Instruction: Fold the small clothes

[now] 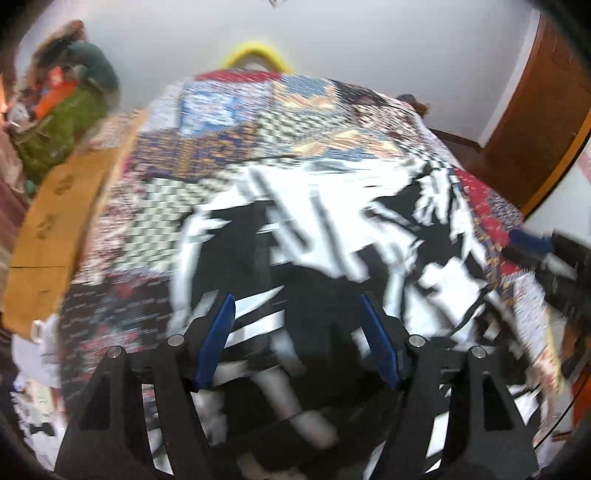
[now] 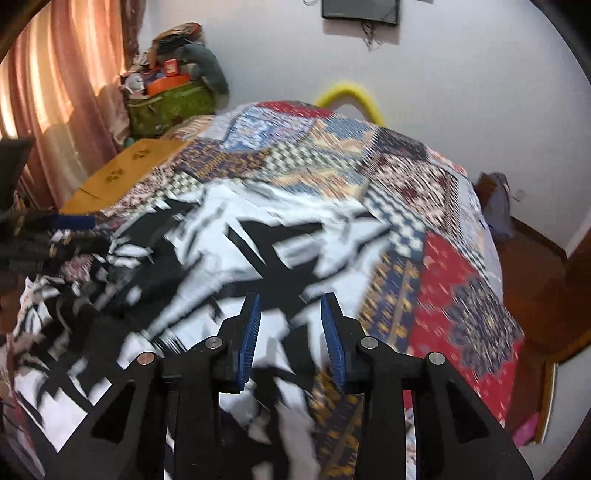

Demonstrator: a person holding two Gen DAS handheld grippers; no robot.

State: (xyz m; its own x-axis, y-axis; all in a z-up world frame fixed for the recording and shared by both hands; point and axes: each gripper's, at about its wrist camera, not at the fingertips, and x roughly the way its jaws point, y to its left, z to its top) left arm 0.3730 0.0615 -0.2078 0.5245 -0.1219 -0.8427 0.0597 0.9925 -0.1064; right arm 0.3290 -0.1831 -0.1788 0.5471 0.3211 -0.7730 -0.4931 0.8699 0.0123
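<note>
Here, both jaws apart; garment [image 2: 236,236] free

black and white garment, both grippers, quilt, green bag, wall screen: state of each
black and white garment: spread on the quilt, rumpled, held by neither gripper
left gripper: open, fingers wide apart above the garment
right gripper: open, nothing between the fingers
quilt: laid flat over the bed
green bag: overstuffed
wall screen: dark

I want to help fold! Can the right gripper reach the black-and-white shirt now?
Probably yes. The right gripper is open right above the shirt on the quilt, with nothing in between.
</note>
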